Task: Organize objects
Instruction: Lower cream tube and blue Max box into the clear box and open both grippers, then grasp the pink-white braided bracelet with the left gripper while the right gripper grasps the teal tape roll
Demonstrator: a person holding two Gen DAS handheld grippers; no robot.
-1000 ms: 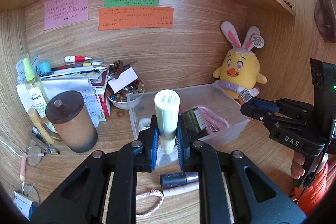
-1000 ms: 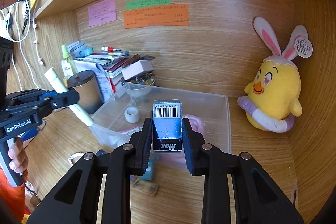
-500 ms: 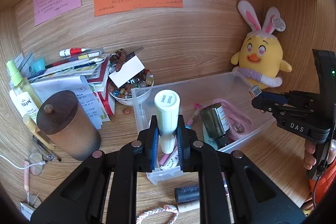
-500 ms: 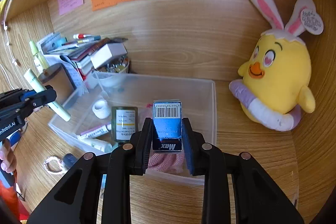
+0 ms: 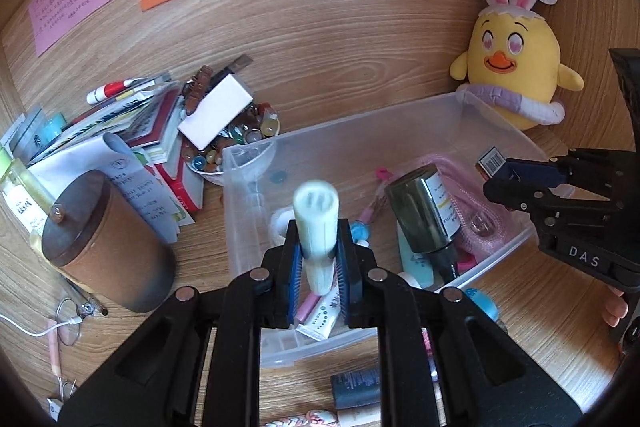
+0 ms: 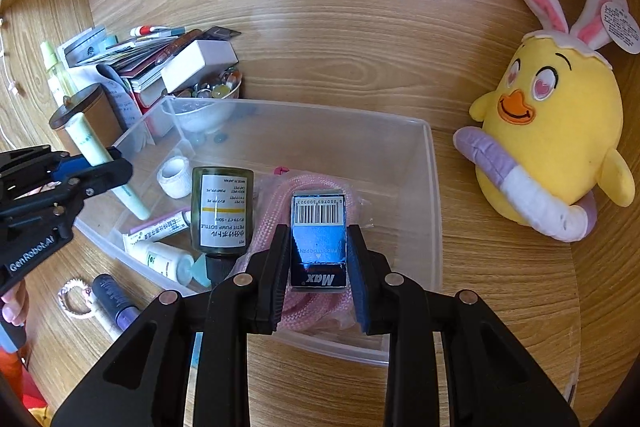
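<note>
My left gripper [image 5: 318, 247] is shut on a pale green tube [image 5: 316, 223], held upright over the near left part of the clear plastic bin [image 5: 496, 115]. My right gripper [image 6: 318, 247] is shut on a small blue box [image 6: 319, 239] with a barcode and the word Max, hanging over the pink coiled cord [image 6: 280, 195] in the bin [image 6: 434, 211]. In the bin lie a dark green pump bottle [image 6: 222, 211], a white tape roll [image 6: 174, 177] and small tubes [image 6: 160, 227]. Each gripper shows in the other's view: the left gripper [image 6: 120, 167], the right gripper [image 5: 496, 179].
A yellow bunny-eared plush [image 6: 552, 139] sits right of the bin. A brown lidded canister [image 5: 104, 239], a stack of books and papers [image 5: 132, 131] and a bowl of beads [image 5: 236, 143] stand to the left. A dark purple tube [image 6: 112, 297] and a bead bracelet [image 6: 74, 297] lie before the bin.
Both grippers have moved forward and down over the bin, each keeping hold of its item. The bin's contents now lie under them.
</note>
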